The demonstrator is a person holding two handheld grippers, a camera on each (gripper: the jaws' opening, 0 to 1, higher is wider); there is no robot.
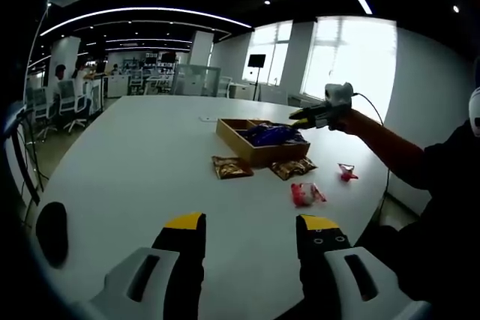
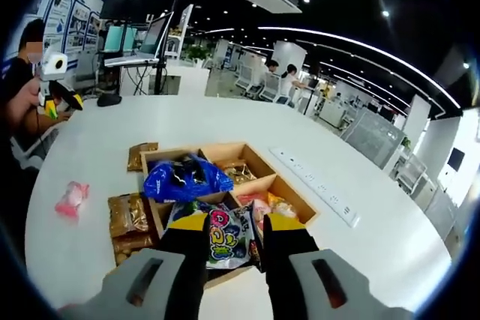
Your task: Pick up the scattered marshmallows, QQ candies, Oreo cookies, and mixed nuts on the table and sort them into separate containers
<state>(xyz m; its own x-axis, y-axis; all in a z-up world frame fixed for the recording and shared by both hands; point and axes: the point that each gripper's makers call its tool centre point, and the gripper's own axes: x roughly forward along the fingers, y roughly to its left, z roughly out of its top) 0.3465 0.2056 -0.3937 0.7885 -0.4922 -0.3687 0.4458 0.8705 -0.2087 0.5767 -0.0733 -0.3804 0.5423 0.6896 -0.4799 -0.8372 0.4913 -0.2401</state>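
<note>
Wooden tray near part hidden behind right claw; packet labels too blurry to read.

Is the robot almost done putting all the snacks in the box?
Partly. The wooden box already holds blue packets and a QQ candy bag. The right gripper hovers open over that bag, and the left gripper is open too. Two brown packets and two pink sweets are not yet in the box.
</note>
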